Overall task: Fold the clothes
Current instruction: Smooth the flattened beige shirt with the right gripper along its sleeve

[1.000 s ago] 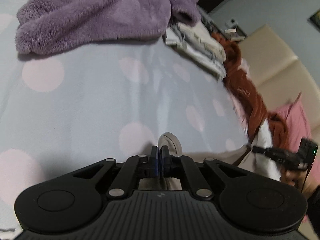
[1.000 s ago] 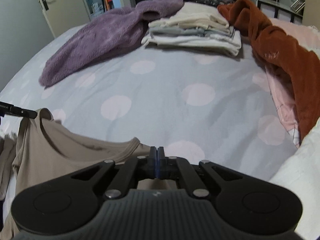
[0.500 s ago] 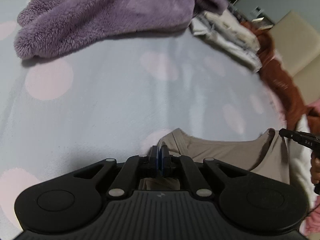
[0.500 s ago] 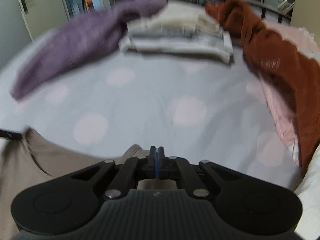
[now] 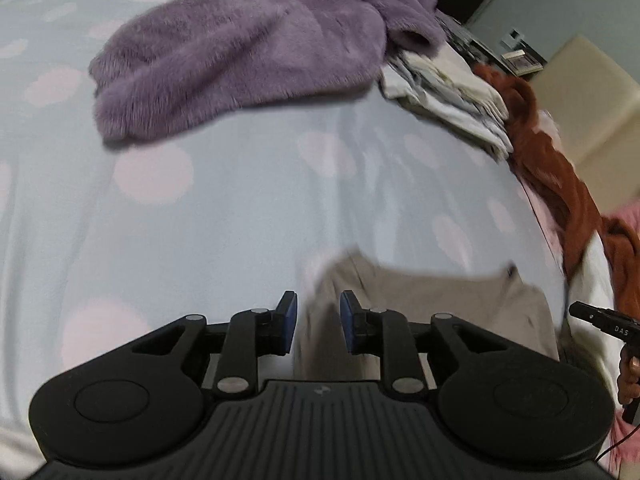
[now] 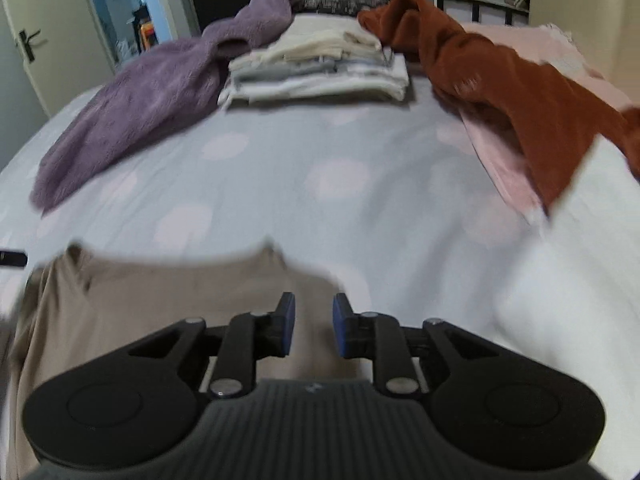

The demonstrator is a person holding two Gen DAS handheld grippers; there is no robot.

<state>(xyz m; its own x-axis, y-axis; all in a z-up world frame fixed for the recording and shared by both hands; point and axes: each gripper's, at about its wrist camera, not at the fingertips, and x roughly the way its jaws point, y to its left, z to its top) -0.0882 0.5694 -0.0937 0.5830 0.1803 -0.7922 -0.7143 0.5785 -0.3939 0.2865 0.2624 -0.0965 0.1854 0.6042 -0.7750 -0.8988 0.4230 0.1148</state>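
A beige tank top (image 5: 432, 300) lies spread on the pale blue spotted bedsheet (image 5: 240, 208), its neckline toward the far side. My left gripper (image 5: 318, 320) sits over the top's left shoulder strap; its jaws are opening, and the strap lies between them without the pads pressing it. The right wrist view shows the same beige top (image 6: 160, 292) under my right gripper (image 6: 314, 322), whose jaws are opening over the right shoulder strap with the pads clear of the cloth. The right gripper's tip (image 5: 600, 318) shows at the left wrist view's right edge.
A fuzzy purple garment (image 6: 136, 108) lies at the far left of the bed. A stack of folded pale clothes (image 6: 320, 68) sits at the back middle. A rust-brown garment (image 6: 500, 80) drapes over pink fabric (image 6: 496, 160) at the right. White bedding (image 6: 580, 260) lies near right.
Both grippers went from shut on the beige top's shoulder straps to parted jaws. The top, hanging earlier, now lies flatter on the sheet, with both views shifted a little across the bed.
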